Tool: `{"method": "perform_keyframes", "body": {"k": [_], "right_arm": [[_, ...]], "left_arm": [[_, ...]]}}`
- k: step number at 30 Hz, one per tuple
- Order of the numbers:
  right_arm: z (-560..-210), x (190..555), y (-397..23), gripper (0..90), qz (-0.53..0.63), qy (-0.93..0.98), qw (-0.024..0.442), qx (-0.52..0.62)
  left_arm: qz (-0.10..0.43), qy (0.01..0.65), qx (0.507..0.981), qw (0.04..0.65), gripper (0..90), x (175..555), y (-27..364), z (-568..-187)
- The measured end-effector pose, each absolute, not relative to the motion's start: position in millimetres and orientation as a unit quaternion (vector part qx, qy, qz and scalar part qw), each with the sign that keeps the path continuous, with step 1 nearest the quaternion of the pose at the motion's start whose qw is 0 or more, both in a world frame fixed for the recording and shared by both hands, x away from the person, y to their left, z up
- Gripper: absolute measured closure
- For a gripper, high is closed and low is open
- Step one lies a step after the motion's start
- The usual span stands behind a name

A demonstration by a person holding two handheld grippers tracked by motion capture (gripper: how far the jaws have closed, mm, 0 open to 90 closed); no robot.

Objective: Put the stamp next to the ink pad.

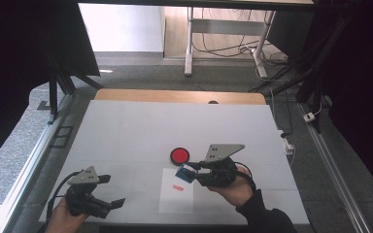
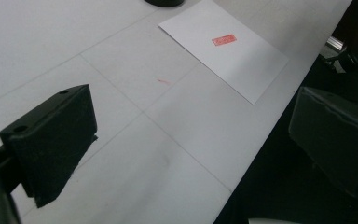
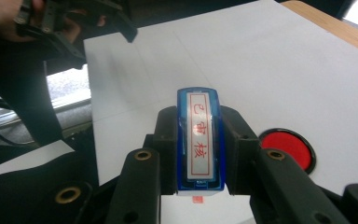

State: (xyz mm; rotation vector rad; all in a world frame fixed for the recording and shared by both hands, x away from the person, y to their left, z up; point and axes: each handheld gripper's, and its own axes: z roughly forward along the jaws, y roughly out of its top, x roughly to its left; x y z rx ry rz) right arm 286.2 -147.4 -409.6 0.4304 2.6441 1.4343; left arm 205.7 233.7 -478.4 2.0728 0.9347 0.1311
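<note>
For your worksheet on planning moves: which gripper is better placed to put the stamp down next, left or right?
Right, probably. The right gripper is already shut on the blue stamp, beside the red ink pad and over the paper. The left gripper is open, empty and off to the side.

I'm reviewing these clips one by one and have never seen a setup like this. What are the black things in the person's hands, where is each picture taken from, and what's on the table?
A person holds a hand-operated claw in each hand. The high view looks down on the white table. The other two views come from cameras riding on each claw.

The right claw is shut on a blue stamp, whose label with red characters faces the camera in the right gripper view. The left claw is open and holds nothing; its jaws stand wide apart in the left gripper view.

On the table lie a sheet of paper bearing one red stamped mark, and a round red ink pad just beyond the sheet.
</note>
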Motion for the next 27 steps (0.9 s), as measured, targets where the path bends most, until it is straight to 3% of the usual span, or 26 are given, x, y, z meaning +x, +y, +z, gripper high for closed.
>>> {"method": "perform_keyframes", "body": {"k": [27], "right_arm": [[-423.1,315.1,-185.3,70.8,0.43,0.867,0.114,0.224]], "left_arm": [[0.092,0.414,0.825,0.374,0.0,197.5,245.7,-478.7]]}}
